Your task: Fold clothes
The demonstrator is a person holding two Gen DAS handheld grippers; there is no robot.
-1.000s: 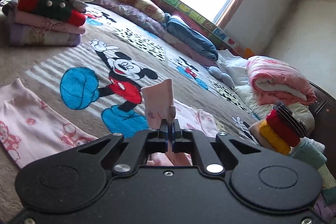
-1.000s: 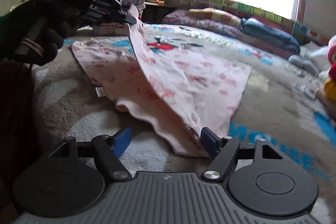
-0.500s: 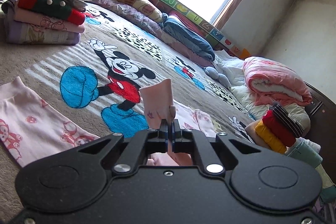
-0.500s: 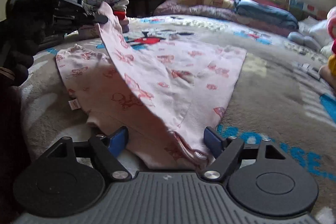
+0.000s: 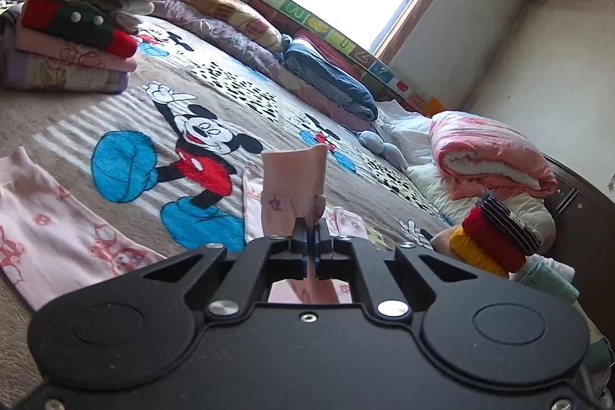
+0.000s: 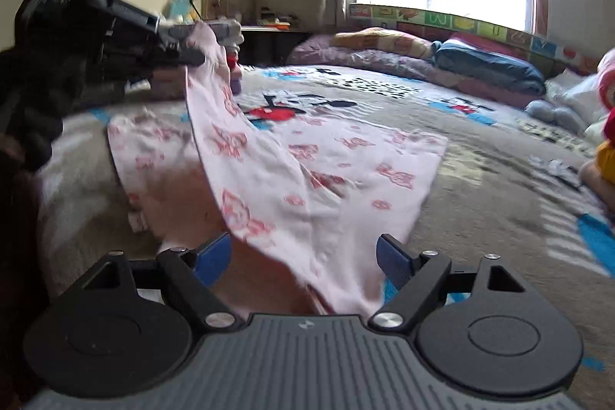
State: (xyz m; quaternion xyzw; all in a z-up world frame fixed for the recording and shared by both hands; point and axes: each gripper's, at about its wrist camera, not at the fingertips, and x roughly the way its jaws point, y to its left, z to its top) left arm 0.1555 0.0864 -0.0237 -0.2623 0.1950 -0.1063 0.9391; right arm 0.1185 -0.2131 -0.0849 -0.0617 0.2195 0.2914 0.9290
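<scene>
A pink printed garment [image 6: 330, 175] lies spread on the Mickey Mouse blanket [image 5: 184, 145]. My left gripper [image 5: 311, 237] is shut on one pink cuff [image 5: 294, 187], which stands up above its tips. In the right wrist view the left gripper [image 6: 192, 56] holds that corner lifted at upper left, and the cloth slopes down from it. My right gripper [image 6: 305, 258] is open, its blue pads either side of the garment's near edge, close above the blanket.
A stack of folded clothes [image 5: 73, 41] stands at the far left. Pillows and a blue bundle [image 5: 330, 87] line the window side. A rolled pink quilt [image 5: 492, 156] and rolled clothes [image 5: 496, 241] lie at the right.
My right gripper has moved in over the garment's near edge, which now lies between its open pads. My left gripper has kept the cuff pinched and swung a little.
</scene>
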